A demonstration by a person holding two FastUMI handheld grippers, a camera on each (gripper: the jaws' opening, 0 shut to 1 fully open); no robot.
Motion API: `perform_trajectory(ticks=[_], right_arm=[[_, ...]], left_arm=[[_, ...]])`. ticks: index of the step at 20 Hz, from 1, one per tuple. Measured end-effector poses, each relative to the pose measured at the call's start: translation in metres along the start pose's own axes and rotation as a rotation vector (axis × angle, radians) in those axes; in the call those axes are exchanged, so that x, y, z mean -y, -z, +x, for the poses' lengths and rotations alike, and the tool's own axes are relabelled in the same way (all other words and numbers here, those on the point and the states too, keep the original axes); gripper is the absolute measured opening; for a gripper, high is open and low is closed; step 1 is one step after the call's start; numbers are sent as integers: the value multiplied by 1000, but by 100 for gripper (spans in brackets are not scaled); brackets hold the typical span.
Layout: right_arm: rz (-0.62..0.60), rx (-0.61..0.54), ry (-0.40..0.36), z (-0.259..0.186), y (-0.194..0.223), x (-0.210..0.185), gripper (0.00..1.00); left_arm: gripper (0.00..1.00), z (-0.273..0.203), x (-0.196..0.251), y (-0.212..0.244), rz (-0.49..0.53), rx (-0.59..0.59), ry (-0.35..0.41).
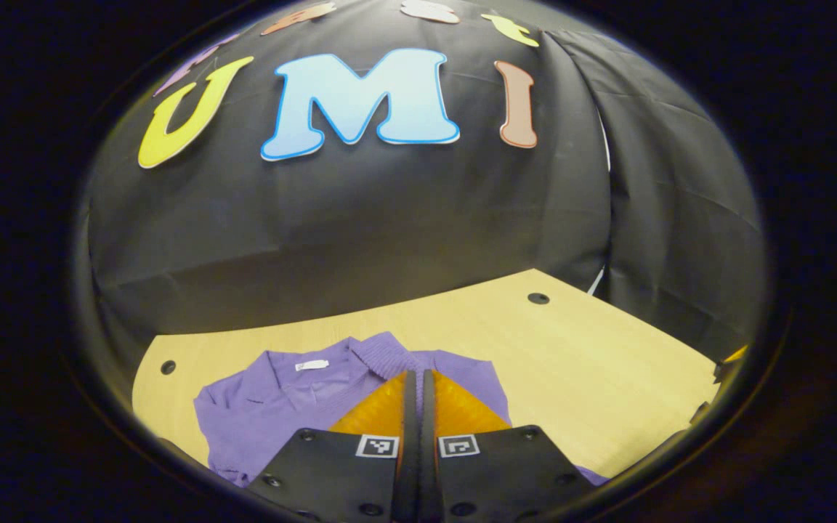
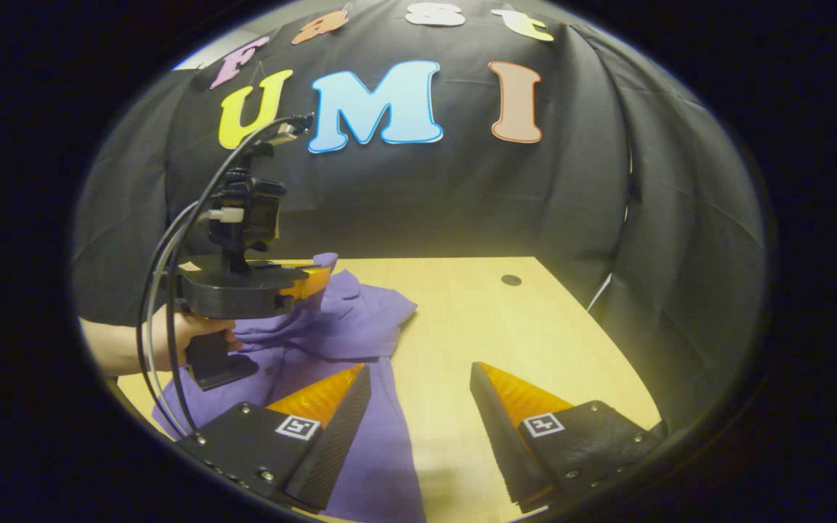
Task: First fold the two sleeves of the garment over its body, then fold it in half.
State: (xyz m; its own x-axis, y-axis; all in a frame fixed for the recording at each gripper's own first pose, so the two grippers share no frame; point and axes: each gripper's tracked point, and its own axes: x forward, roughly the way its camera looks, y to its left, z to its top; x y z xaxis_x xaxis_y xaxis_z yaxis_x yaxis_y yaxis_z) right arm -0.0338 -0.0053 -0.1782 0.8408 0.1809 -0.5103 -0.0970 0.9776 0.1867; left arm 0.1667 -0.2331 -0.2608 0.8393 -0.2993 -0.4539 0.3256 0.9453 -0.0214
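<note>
With one sleeve (image 2: 324,265) pinched in the left gripper (image 2: 320,274) at upper left, right gripper (image 2: 418,378) released, the shirt (image 2: 360,327) remained unfolded.

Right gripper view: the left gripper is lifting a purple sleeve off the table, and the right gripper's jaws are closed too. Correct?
Not quite. The right gripper has its jaws wide apart, holding nothing, as the right gripper view shows. The rest holds: the left gripper holds a purple sleeve raised above the table.
</note>
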Motion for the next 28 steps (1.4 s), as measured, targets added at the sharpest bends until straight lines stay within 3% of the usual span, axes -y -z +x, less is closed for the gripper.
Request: perform_trajectory(ticks=[8, 9, 11, 12, 14, 16, 21, 25, 28], right_arm=[[-72, -11, -95, 6, 9, 13, 86], [-76, -9, -107, 5, 7, 13, 86], [-84, 2, -112, 2, 4, 15, 86], [-87, 5, -107, 2, 4, 16, 86], [-86, 10, -94, -2, 3, 17, 86], [-79, 11, -82, -5, 4, 13, 86], [-72, -4, -67, -13, 15, -5, 84], [-77, -18, -29, -19, 28, -13, 86], [-68, -41, 10, -24, 44, -15, 86]], left_arm=[[12, 11, 21, 24, -50, -35, 7], [17, 11, 24, 24, -53, -35, 8], [19, 7, 31, 21, -55, -25, 17], [17, 4, 35, 21, -61, -21, 26], [28, -4, 40, 21, -64, -19, 46], [51, -15, 40, 19, -64, -6, 54], [82, -54, 15, 20, -101, 19, 38], [94, -96, -17, 30, -135, 35, 13], [93, -136, -43, 48, -128, 32, -17]])
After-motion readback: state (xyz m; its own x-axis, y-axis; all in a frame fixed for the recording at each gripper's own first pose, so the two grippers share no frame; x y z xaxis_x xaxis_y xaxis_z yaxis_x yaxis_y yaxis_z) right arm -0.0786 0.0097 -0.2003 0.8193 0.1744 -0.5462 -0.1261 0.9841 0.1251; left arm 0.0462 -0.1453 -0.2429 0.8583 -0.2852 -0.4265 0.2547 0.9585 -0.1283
